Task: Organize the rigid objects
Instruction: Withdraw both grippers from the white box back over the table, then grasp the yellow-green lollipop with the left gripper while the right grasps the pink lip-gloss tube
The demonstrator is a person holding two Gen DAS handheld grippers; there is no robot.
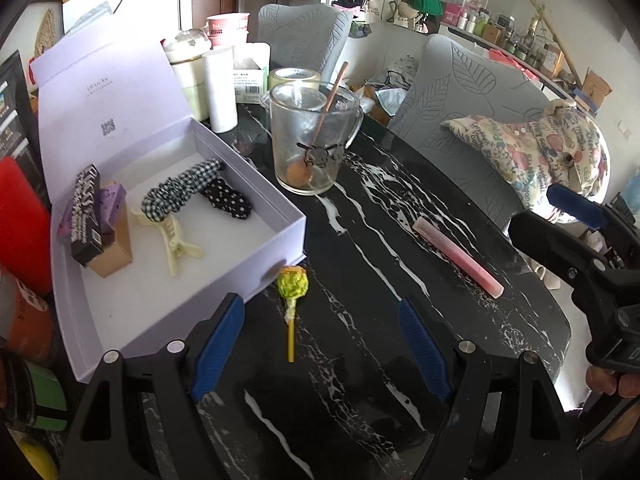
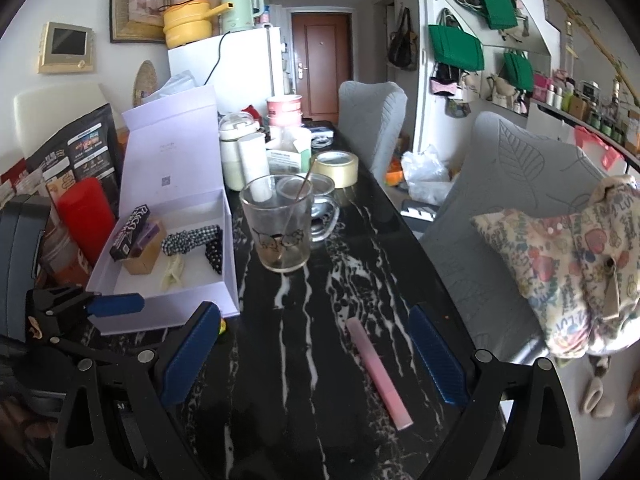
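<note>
Lollipop (image 1: 293, 285): on the dark marble table (image 1: 360, 360), touching or just beside the near right corner of the lavender box (image 1: 276, 240). Wrapped green-yellow head points away from the left camera, toward the box corner; yellow stick trails back toward the left gripper. Long axis runs near-to-far along the table, slightly tilted.
Box contents: dark carton and small purple carton leaning on a brown box at the left side; pale hair claw (image 1: 176, 244), checked scrunchie (image 1: 182, 186) and dotted black cloth piece further right. Lid stands propped open behind.
Left gripper (image 1: 322, 350): jaws wide, nothing between them; the lollipop stick ends just ahead, left of the midline.
Glass mug (image 1: 312, 140): beyond the box, near mid-table, a wooden spoon leaning inside.
Pink tube (image 2: 378, 372): lies loose toward the right edge of the table, well apart from the box. Long axis diagonal: far end toward the table's middle, near end toward the right edge.
Right gripper (image 2: 314, 358): jaws wide, empty; tube lies between the fingers' lines, nearer the right pad.
Step in hand: judged as the approach before a pick; two loose items remain outside the box.
Next move: either claw must drop lower, square its jaws across the item's long axis, then close. Lollipop stick is thin; a grip low on the table risks slipping.
</note>
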